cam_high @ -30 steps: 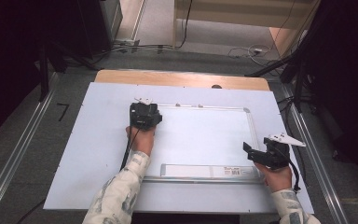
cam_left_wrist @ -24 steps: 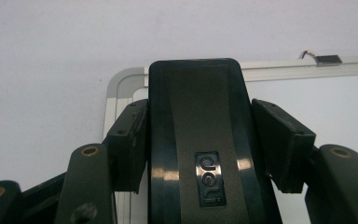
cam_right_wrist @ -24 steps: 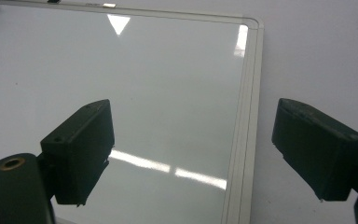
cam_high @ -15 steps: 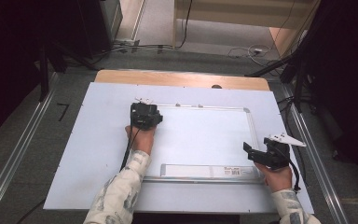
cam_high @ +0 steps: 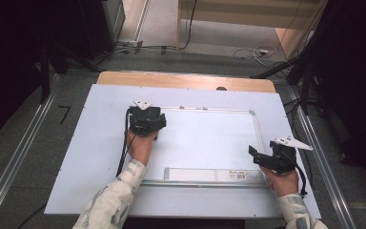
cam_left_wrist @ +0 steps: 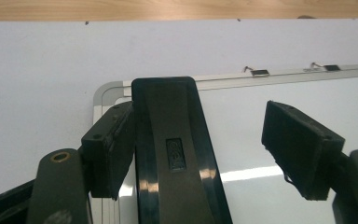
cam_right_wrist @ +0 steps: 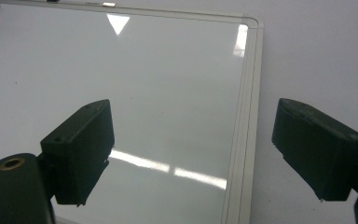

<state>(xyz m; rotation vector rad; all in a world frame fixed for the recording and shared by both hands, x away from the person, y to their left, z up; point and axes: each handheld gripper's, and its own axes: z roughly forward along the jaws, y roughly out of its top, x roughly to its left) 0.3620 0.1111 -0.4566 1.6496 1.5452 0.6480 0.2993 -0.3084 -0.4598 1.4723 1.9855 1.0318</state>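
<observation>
Though glossy, flat rectangular whiteboard (cam_high: 209, 138).

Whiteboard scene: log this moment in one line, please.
left gripper: open, black eraser between jaws | right gripper: open, empty, over whiteboard right edge

Black tool (cam_high: 148, 128) jaws, brass-ringed screw holes; pale patterned sleeves (cam_high: 112, 202).

Tabletop (cam_high: 100, 157): your surface was wood, covered by a pale sheet.
On it: your whiteboard (cam_high: 209, 138) lay flat.
</observation>
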